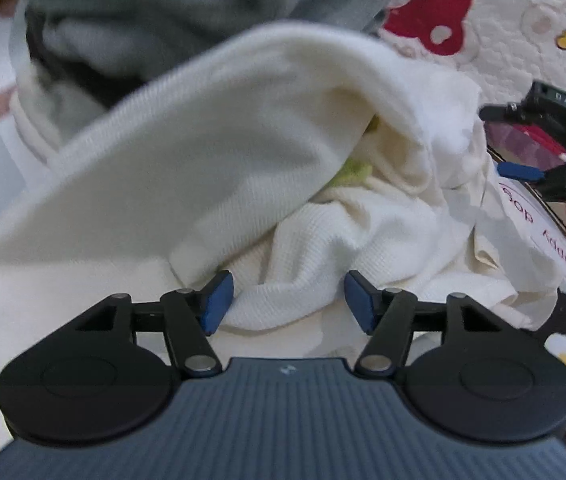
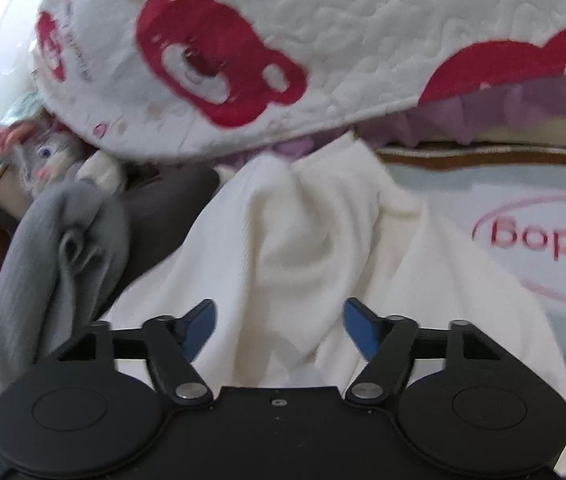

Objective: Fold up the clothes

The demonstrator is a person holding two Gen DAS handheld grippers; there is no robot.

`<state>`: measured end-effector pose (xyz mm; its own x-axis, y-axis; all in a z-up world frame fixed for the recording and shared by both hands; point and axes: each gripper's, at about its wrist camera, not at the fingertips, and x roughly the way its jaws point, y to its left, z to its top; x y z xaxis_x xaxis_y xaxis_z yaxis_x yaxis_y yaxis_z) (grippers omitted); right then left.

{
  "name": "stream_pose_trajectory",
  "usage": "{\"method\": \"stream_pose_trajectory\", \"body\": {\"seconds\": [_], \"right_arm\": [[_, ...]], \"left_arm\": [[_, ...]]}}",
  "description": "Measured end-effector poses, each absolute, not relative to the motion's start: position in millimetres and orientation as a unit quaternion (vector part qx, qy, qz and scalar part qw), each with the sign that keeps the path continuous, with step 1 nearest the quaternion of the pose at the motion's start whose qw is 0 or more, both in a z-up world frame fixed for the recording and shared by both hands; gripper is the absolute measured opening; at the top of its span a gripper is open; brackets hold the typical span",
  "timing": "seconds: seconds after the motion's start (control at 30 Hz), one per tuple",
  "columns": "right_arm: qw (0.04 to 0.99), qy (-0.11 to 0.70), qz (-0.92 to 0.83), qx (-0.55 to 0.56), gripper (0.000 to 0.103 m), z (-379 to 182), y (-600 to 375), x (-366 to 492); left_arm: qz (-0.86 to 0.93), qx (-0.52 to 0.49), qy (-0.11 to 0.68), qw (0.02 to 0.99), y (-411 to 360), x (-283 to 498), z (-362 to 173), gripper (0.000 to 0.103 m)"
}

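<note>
Cream waffle-knit garment (image 1: 211, 152) lies rumpled on the bed before your left tongs (image 1: 287, 300) and right tongs (image 2: 279, 330), both wide open and empty; judging by that, you need an edge to grasp.

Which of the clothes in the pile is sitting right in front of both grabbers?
The cream waffle-knit garment; the grey garment lies off to the side.

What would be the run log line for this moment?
left gripper: open, at white garment | right gripper: open, over same garment | grey garment: beside | fold: not started
</note>
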<state>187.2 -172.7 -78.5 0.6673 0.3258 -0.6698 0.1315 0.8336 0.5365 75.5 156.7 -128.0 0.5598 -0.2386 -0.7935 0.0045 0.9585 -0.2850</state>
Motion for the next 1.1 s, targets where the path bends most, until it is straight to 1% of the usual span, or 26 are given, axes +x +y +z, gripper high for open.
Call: {"method": "stream_pose_trajectory", "body": {"seconds": [0.07,0.13,0.17,0.2,0.23,0.27,0.3,0.33,0.37,0.4,0.43,0.47,0.5,0.7,0.77,0.93,1.0,1.1], "right_arm": [[0.866,0.422,0.076,0.257,0.094,-86,-167,208],[0.876,0.430,0.057,0.212,0.094,-92,-153,223],[0.873,0.436,0.053,0.211,0.094,-97,-148,229],[0.868,0.444,0.052,0.216,0.095,-103,-144,235],[0.865,0.448,0.047,0.221,0.095,-108,-141,238],[0.867,0.445,0.037,0.222,0.090,-112,-138,239],[0.874,0.437,0.034,0.211,0.058,-113,-134,237],[0.882,0.427,0.038,0.193,0.034,-111,-129,233],[0.892,0.413,0.040,0.180,0.017,-106,-127,225],[0.902,0.394,0.042,0.170,0.015,-96,-126,214],[0.911,0.376,0.041,0.164,0.015,-85,-128,200],[0.919,0.358,0.038,0.161,0.014,-71,-131,183],[0.925,0.343,0.037,0.160,0.014,-58,-135,167],[0.948,0.283,0.009,0.146,0.013,-8,-163,67],[0.953,0.269,-0.011,0.136,0.013,-1,-169,38],[0.964,0.235,-0.038,0.119,0.013,15,-179,-14],[0.967,0.224,-0.042,0.116,0.012,20,-185,-28],[0.977,0.195,-0.067,0.058,0.012,31,-181,-45]], "left_arm": [[-0.069,-0.127,0.468,0.872,155,78,-133,0.061],[-0.074,-0.130,0.464,0.873,153,78,-133,0.061],[-0.077,-0.132,0.462,0.874,152,78,-133,0.062],[-0.079,-0.136,0.459,0.874,153,77,-134,0.067],[-0.081,-0.144,0.457,0.874,154,78,-135,0.069],[-0.082,-0.155,0.456,0.872,155,78,-137,0.072],[-0.091,-0.161,0.456,0.871,155,78,-138,0.072],[-0.099,-0.167,0.456,0.869,155,79,-138,0.071],[-0.108,-0.172,0.456,0.867,154,79,-139,0.066],[-0.116,-0.178,0.456,0.865,154,79,-140,0.052],[-0.124,-0.184,0.455,0.862,154,80,-140,0.045],[-0.134,-0.188,0.454,0.860,153,79,-140,0.033],[-0.152,-0.188,0.449,0.860,147,76,-136,0.027],[-0.258,-0.183,0.414,0.854,111,56,-109,0.026],[-0.284,-0.150,0.402,0.857,93,48,-96,0.026],[-0.359,-0.125,0.371,0.847,59,28,-67,0.026],[-0.385,-0.143,0.378,0.830,50,20,-58,0.026],[-0.412,-0.178,0.405,0.797,34,12,-55,0.025]]}}
